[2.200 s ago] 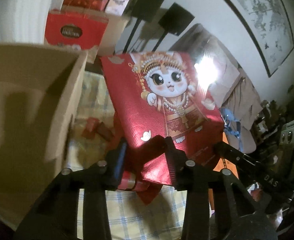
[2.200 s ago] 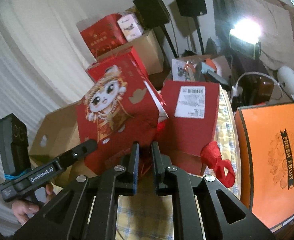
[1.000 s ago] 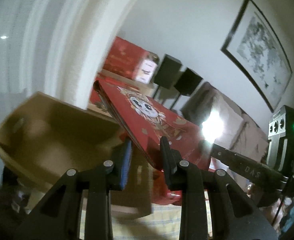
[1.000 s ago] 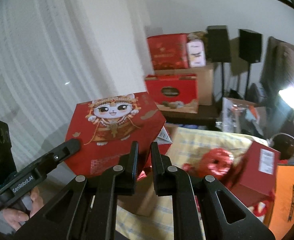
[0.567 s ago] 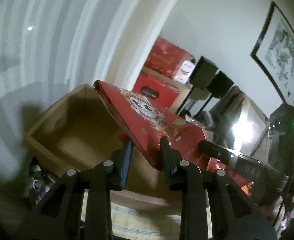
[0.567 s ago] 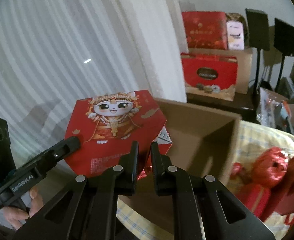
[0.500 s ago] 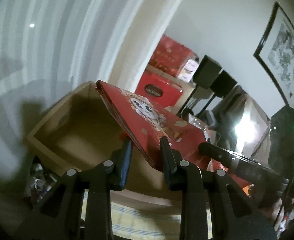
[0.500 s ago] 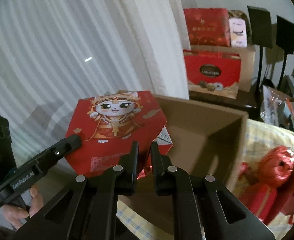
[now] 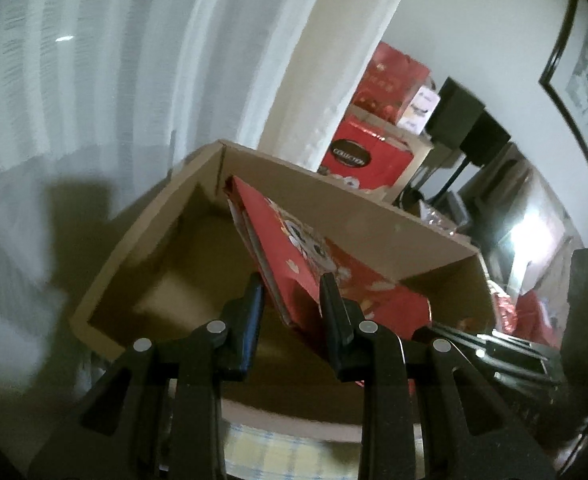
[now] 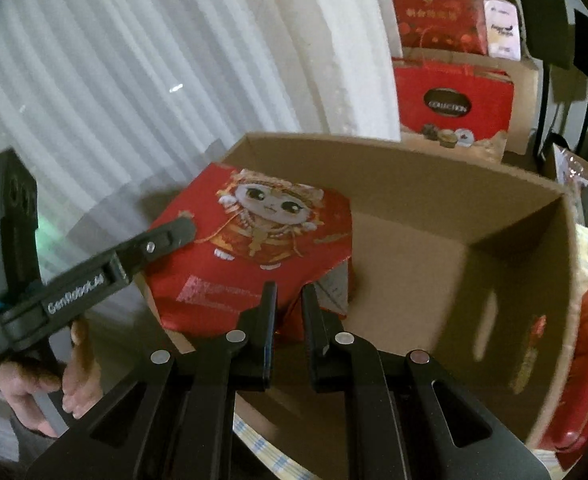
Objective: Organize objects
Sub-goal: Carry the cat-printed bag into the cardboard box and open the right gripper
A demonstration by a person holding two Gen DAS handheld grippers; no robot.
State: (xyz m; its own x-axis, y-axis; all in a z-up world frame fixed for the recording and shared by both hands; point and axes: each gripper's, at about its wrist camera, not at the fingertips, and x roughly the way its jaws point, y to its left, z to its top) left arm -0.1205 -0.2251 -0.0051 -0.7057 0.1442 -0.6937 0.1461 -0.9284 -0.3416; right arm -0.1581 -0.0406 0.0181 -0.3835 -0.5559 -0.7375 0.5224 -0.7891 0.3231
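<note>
— Where's the red gift box [image 10: 250, 248] now?

— Inside the mouth of the open cardboard carton [image 10: 433, 168], on the curtain side. It's the flat one with the cartoon cat in a headdress on its lid. It sits tilted, one end dipping toward the carton's floor, the other up by the near wall.

— Why two grippers for one box?

— It's broad and flat, so I'd say one pinch alone would let it swing. The left gripper [image 9: 292, 300] is clamped across the box's thin edge, its jaws a little apart with the box's thickness between them. The right gripper [image 10: 289, 300] has its jaws nearly together, pinching what looks like a thin red flap or cord at the box's near edge; I can't make out exactly which.

— And the hand [image 10: 50, 384] low on the left?

— That's the person's hand on the left gripper's handle, seen from the right wrist.

— Why the tilt?

— My guess: it goes in edge-first to clear the carton's rim, then gets laid flat. The carton looks empty otherwise, so there's room. Other red gift packages stay stacked by the wall [image 10: 451, 108].
</note>
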